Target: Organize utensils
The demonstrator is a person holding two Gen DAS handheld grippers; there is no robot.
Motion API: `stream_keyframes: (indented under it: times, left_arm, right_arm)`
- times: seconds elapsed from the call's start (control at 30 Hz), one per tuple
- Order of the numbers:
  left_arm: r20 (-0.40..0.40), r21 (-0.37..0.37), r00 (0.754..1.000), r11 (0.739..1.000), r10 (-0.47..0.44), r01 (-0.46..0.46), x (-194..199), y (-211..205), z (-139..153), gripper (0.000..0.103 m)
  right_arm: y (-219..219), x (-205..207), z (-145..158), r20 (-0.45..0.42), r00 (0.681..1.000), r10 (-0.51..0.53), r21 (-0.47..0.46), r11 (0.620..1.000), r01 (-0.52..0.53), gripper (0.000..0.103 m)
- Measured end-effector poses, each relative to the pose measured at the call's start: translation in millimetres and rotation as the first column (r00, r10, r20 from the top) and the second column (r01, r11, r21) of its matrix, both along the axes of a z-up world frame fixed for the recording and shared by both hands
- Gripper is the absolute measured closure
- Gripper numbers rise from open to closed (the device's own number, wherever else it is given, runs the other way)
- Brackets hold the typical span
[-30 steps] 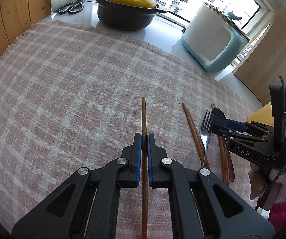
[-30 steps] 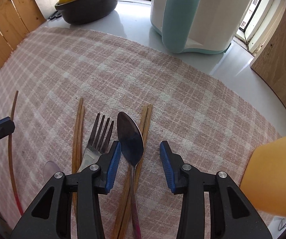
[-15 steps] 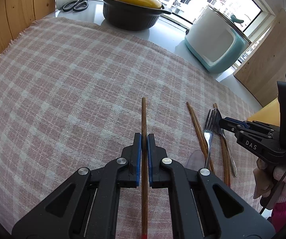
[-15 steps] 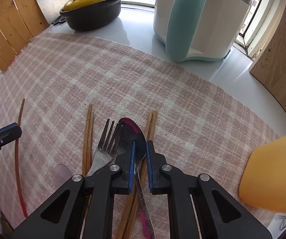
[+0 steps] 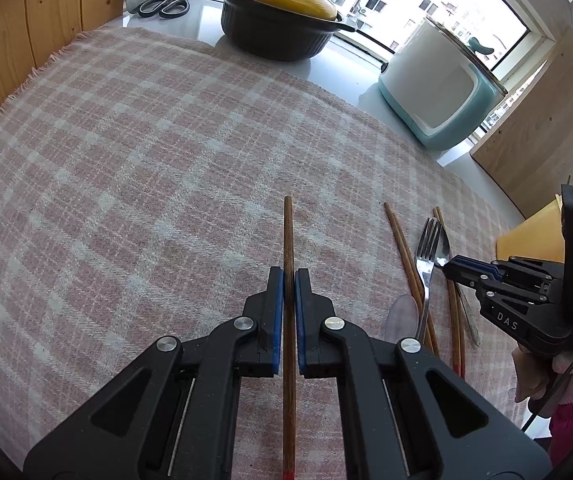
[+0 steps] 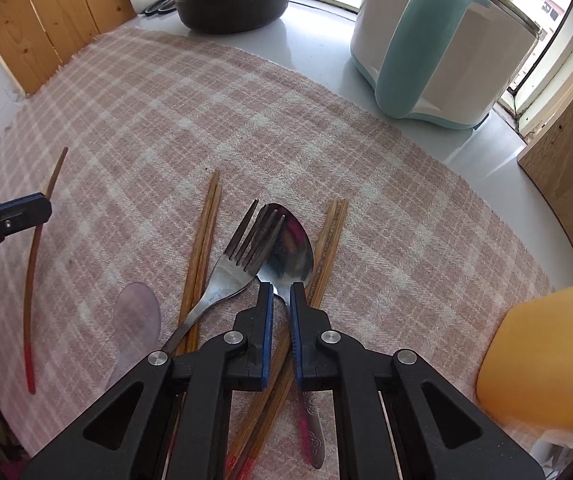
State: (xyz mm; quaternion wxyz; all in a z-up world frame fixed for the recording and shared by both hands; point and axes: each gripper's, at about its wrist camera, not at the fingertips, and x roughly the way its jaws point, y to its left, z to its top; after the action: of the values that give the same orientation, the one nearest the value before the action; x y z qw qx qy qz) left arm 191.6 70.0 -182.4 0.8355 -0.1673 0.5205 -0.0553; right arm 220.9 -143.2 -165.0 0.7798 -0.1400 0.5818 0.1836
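Wooden chopsticks lie in three places on the pink checked cloth (image 6: 134, 128): one single chopstick (image 5: 288, 240) clamped between the left gripper (image 5: 288, 276) pads, one pair (image 6: 206, 232) left of the fork (image 6: 242, 256), and a second pair (image 6: 326, 248) right of the spoon (image 6: 292, 246). One fork, one metal spoon — the fork's tines overlap the spoon bowl. A translucent purple spoon (image 6: 138, 316) rests beside the left pair.

The right gripper (image 6: 282, 292) has just been closing and now pinches the metal spoon's neck, its jaws narrow; the second chopstick pair runs underneath, crossing the spoon handle.

Behind the cloth stand a black pot with a yellow lid (image 5: 280, 12), scissors (image 5: 164, 2) and a white-and-teal cooker (image 5: 442, 88) — contents hidden. An orange container (image 6: 546, 364) sits at the right edge, its inside out of view.
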Motion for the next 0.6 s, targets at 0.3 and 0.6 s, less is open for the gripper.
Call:
stream_keyframes:
  times: [0.3, 0.6]
  left_arm:
    - [-0.01, -0.011, 1.0, 1.0, -0.002, 0.002, -2.5, -1.2, -3.7, 0.1]
    - [-0.013, -0.011, 1.0, 1.0, -0.002, 0.001, -1.8, -3.0, -4.8, 0.1]
  right_arm:
    - [-23.1, -8.9, -1.9, -0.021, 0.999, 0.025, 0.008, 1.0, -0.025, 0.081]
    - [-26.5, -3.0, -9.6, -0.077, 0.997, 0.014, 0.057, 0.998, -0.01, 0.088]
